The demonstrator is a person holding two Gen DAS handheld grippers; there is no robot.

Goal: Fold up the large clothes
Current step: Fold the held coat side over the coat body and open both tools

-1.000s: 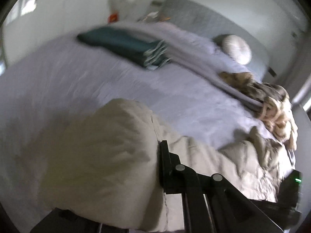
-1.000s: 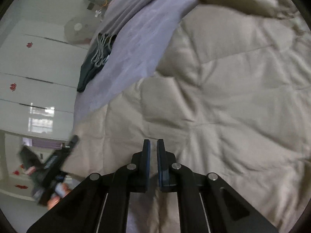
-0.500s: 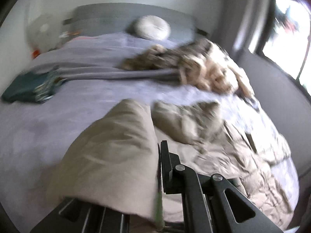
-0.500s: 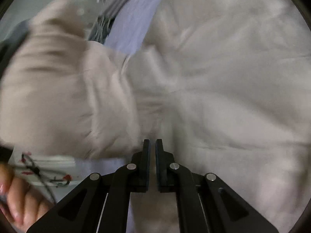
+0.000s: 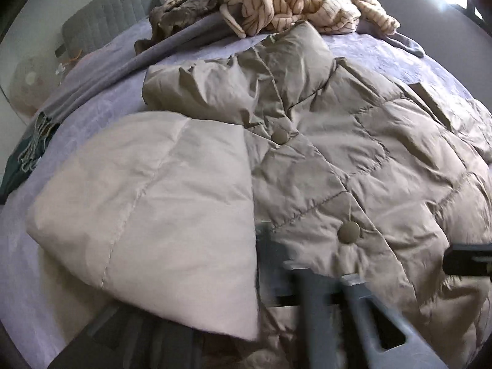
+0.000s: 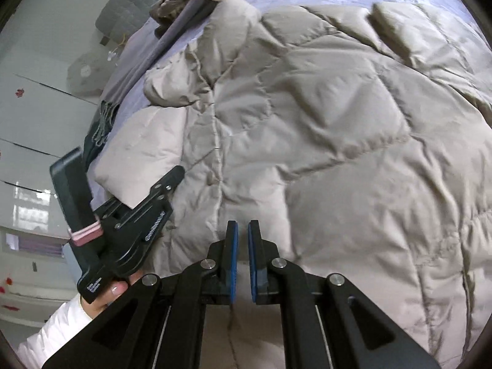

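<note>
1. Spread across a lavender bedsheet (image 5: 101,104), a beige quilted puffer coat with round covered buttons (image 5: 353,160) lies flat, and one pale panel of it (image 5: 147,215) is folded over onto its left side.
2. The left gripper (image 6: 140,195), black with white lettering too small and tilted to read, has just been opening its jaws. A corner of the folded panel lies between the parted fingers, not pinched.
3. A hand (image 6: 110,292) in a white sleeve (image 6: 52,338) holds that gripper's handle.
4. The right gripper (image 6: 243,230) has its blue-padded fingers (image 6: 233,264) pressed nearly together, a thin gap showing. It hovers over the coat's lower middle, and nothing can be seen pinched between the tips.
5. A cream striped knit garment (image 5: 295,0) and a brown garment (image 5: 190,9) are heaped at the bed's far end.
6. A dark green fringed cloth (image 5: 18,160) lies at the left edge.
</note>
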